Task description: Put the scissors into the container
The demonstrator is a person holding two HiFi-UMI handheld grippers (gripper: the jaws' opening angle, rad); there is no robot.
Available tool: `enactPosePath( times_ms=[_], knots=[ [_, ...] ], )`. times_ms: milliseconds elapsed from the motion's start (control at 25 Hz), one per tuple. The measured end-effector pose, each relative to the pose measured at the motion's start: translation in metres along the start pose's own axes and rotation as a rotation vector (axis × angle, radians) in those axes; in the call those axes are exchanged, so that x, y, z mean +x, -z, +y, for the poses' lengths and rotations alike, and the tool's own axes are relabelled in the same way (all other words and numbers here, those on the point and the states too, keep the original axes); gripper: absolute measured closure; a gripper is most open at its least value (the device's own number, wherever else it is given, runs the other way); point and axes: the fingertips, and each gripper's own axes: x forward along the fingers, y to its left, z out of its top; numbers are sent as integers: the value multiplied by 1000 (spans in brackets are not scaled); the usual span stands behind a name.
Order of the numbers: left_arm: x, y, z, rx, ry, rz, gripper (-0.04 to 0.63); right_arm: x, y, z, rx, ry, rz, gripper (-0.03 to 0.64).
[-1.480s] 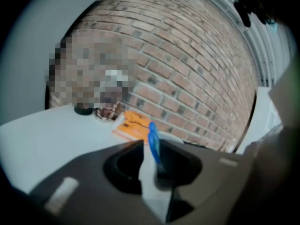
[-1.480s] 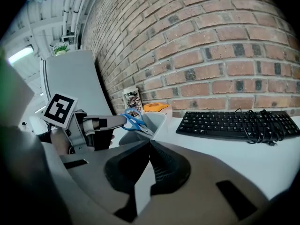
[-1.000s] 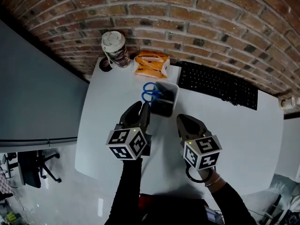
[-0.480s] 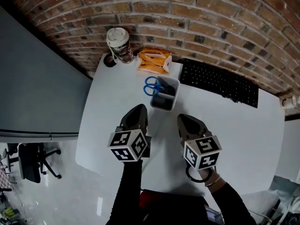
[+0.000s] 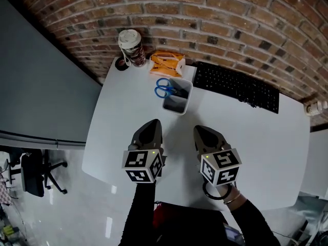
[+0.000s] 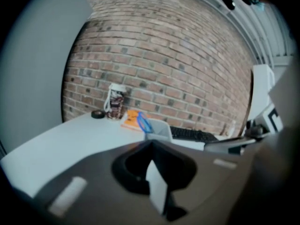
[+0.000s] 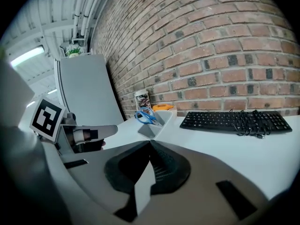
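The scissors (image 5: 165, 87) stand in the container (image 5: 177, 102) toward the table's (image 5: 123, 122) back edge, blue handles up, well ahead of both tools. The left gripper (image 5: 153, 123) hangs over the front edge, jaws closing right together on nothing. The right gripper (image 5: 200, 130), beside it, is clenched and empty too. That's one pair of scissors, one container and two grippers, plus one keyboard (image 5: 236, 86) at the back right.
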Motion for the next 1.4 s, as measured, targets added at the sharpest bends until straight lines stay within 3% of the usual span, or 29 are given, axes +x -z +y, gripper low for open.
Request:
enactPosePath(
  times_ms=[520,1400],
  knots=[
    [-53,16,-25,-37,-43,-21,594,-48,11,9,-24,-31,-23,608],
    [-118,32,-59,-31,-100,-58,594,-107,19,26,-81,-96,-79,609]
  ],
)
